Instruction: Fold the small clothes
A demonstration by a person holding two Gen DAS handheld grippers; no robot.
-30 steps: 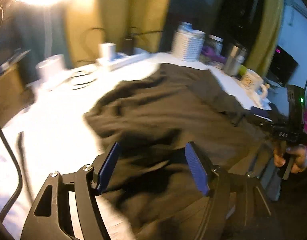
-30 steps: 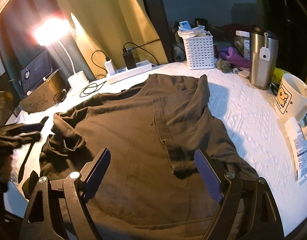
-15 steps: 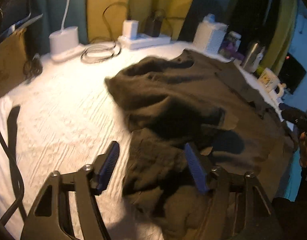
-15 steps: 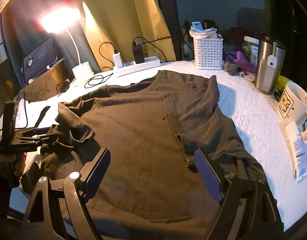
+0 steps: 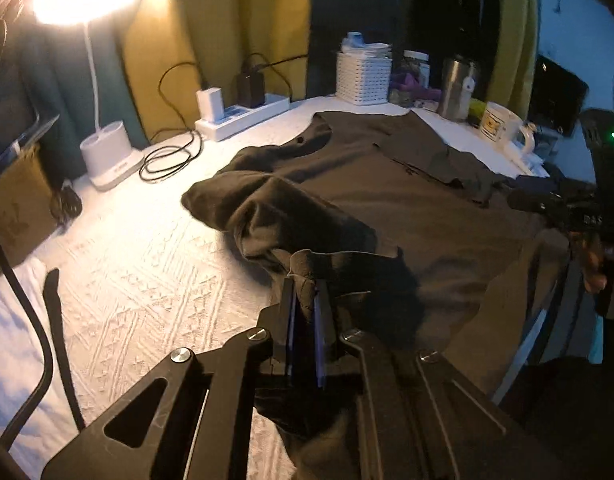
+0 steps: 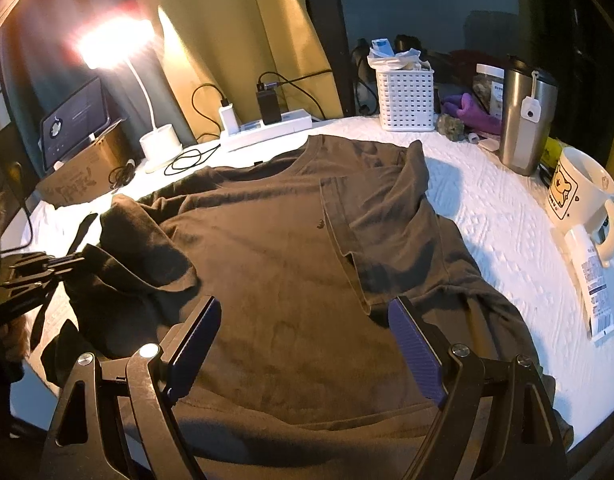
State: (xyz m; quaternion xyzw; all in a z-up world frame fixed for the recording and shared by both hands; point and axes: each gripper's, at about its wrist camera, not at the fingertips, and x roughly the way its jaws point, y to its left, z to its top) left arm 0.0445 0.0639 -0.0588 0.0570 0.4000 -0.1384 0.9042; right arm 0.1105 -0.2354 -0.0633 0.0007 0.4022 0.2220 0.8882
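A white-covered bench is carrying a dark brown T-shirt that is lying face up across most of it, its right sleeve already folded inward, its left side bunched up. The left gripper is gripping a fold of the shirt's left edge, its jaws having just been closing and now pressing together on the cloth. The right gripper is hovering over the lower chest with its jaws standing wide apart and nothing between them. To do this fold well, the left side is probably best lifted and carried straight across toward the middle, keeping the edge taut so the crumpled sleeve is flattening out. Compared with a second ago, the left jaws were apart above the cloth; the right gripper is sitting much as it was
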